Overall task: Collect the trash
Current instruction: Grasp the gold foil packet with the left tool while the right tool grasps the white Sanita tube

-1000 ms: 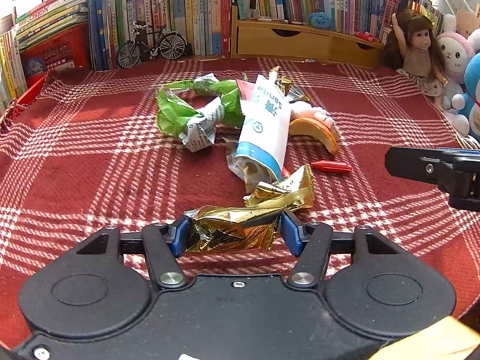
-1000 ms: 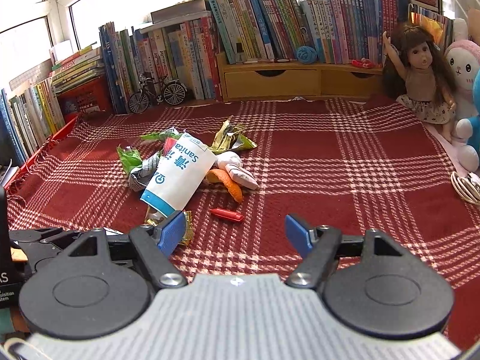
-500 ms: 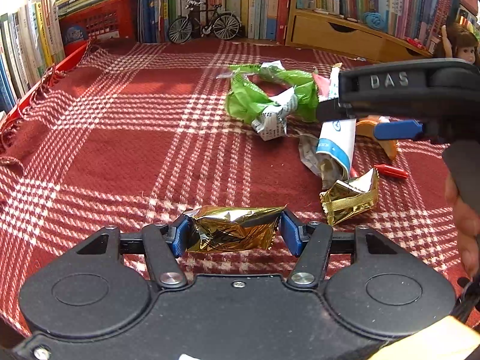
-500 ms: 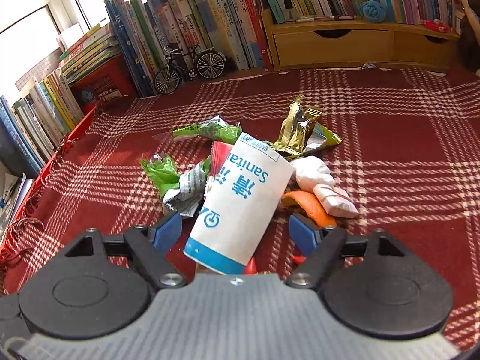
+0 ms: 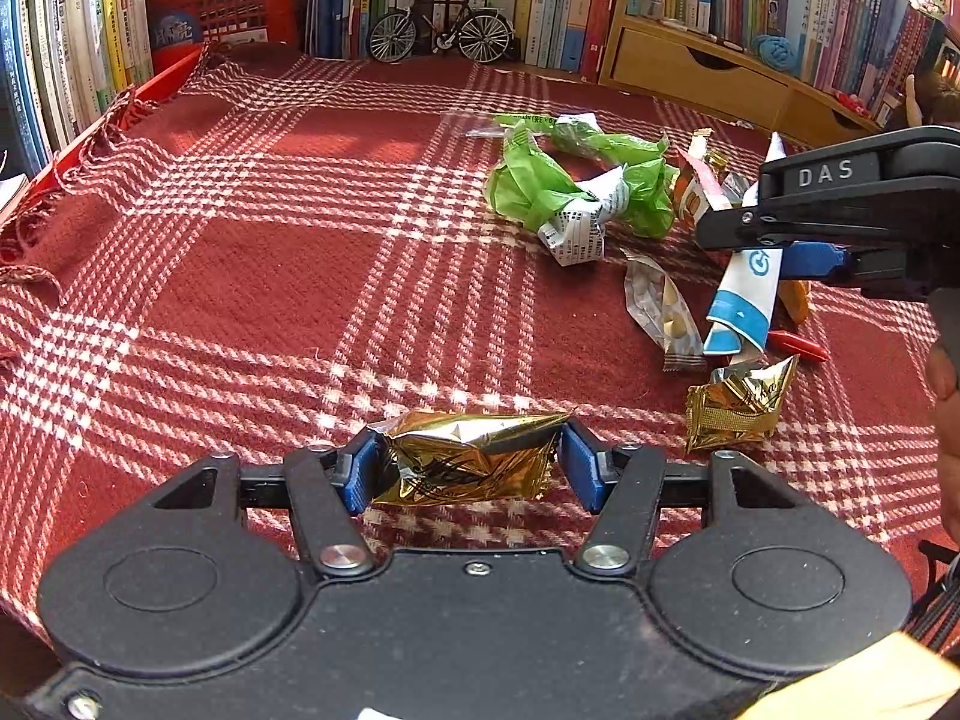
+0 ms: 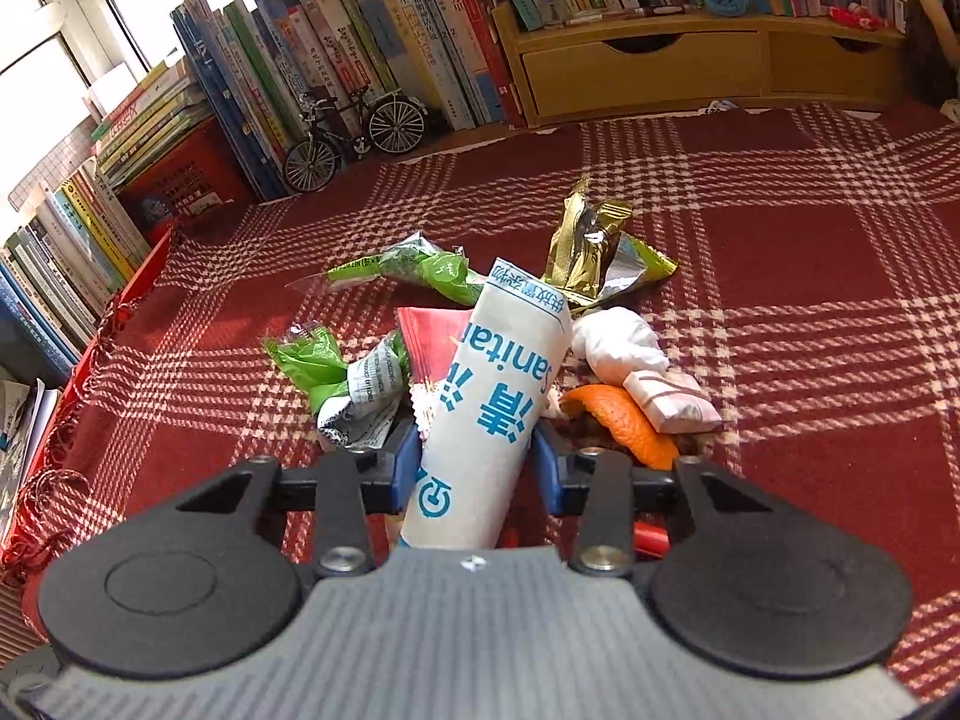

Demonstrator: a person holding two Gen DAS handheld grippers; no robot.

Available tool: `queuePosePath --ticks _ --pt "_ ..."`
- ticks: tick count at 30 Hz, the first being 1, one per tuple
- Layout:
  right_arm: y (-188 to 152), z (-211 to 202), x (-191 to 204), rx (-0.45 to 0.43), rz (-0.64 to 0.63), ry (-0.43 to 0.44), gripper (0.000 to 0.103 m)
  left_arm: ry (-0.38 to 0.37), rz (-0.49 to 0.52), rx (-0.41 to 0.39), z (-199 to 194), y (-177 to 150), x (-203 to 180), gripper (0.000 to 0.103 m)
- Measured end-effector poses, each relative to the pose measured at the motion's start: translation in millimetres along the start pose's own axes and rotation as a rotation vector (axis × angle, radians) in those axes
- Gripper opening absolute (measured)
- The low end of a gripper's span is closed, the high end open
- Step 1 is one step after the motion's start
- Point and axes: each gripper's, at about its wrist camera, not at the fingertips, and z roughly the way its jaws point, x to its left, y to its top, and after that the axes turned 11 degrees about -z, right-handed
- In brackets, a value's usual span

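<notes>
On the red plaid worktop (image 5: 252, 276), left tongs (image 5: 468, 468) pinch a gold wrapper (image 5: 465, 465); right tongs (image 6: 474, 459) seemingly clamp the white packet (image 6: 492, 408), which wants lifting next.

Your right gripper (image 5: 840, 222) carried the white letters "DAS" on its black side, seen from the left wrist. The white and blue pouch (image 6: 492, 408) read "Sanita", its last letters hidden, beside large blue Chinese characters and a power-symbol logo. You could not read the book spines (image 6: 372, 42) clearly.
</notes>
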Motion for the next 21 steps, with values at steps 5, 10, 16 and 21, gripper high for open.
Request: queuePosePath --ticks 5,10,16,21 --pt "-4.9 -25.8 3.5 -0.066 -0.025 -0.016 0.034 0.002 -0.003 -0.006 -5.7 -0.5 3.1 0.058" --pt "-11.9 -50.4 8.9 -0.118 -0.047 -0.027 0.032 -0.009 -0.013 -0.004 -14.0 -2.6 5.9 0.058" --pt "-37.6 -83.7 20.6 -0.109 -0.062 -0.001 0.032 -0.018 -0.039 0.028 -28.4 -14.6 12.5 0.058" --pt "-72.9 -106.8 31.9 -0.057 -0.089 0.002 0.032 -0.012 -0.033 0.064 -49.3 -37.4 18.7 0.058"
